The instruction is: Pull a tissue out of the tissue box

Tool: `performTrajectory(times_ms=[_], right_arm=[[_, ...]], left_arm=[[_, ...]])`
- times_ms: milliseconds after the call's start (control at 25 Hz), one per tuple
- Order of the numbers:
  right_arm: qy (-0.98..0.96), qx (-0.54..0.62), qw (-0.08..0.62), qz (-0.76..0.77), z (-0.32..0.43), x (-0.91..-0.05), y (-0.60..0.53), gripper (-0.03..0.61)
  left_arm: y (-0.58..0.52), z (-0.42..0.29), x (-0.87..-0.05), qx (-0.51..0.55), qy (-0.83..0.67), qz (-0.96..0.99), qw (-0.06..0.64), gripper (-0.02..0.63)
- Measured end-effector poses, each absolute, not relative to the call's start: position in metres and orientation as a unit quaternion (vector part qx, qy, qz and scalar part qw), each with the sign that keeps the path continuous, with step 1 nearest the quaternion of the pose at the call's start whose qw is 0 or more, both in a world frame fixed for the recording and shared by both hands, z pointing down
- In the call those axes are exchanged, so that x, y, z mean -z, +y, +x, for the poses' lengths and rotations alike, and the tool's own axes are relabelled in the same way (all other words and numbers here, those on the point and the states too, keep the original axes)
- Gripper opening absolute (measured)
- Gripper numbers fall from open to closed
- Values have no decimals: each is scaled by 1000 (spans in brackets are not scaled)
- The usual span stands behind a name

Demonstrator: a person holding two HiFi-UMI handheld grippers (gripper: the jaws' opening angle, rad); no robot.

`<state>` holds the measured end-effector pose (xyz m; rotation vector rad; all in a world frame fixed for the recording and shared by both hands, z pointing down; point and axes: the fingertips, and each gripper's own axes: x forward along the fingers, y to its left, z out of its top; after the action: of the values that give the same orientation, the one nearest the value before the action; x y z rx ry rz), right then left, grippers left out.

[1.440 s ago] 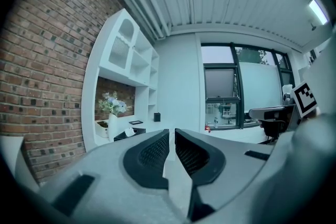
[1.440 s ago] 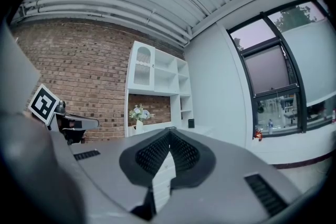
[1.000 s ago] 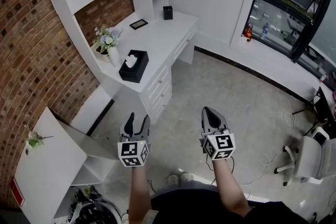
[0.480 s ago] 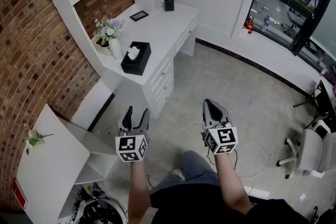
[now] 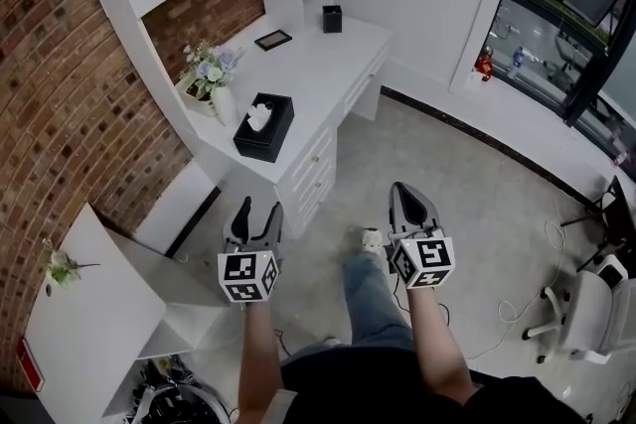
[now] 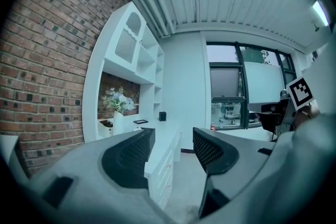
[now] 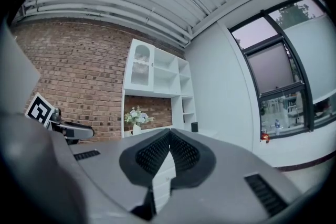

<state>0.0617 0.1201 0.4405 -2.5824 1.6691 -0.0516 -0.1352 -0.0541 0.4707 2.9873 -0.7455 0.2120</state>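
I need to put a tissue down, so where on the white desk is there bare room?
Bare desktop lies between the tissue box and the black holder, beside the small frame. Crowded where the flowers flank the box.

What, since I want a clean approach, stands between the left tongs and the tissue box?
Nothing visible does. The left tongs, just opening with nothing between them, face the tissue box across open floor; it sits at the desk's front edge, flower vase off to its side.

Your left gripper (image 5: 260,208) and right gripper (image 5: 406,192), grey shells, black meshed pads (image 6: 126,157), black-and-white marker cubes (image 5: 248,275), your black top (image 5: 397,397), blue jeans (image 5: 373,298), pale shoe (image 5: 372,238).
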Motion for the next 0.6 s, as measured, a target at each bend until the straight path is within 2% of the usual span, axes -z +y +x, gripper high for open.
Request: performTrajectory(times_ms=[320,600], right_arm=[[601,24,42,-797,151,-467,-7,-3],[698,55,25,-714,214,-463,-149,-3]], left_arm=[[-145,-76,-488,-69,-315,946,22,230],[-219,-39,-501,-88,-426,898,64,230]])
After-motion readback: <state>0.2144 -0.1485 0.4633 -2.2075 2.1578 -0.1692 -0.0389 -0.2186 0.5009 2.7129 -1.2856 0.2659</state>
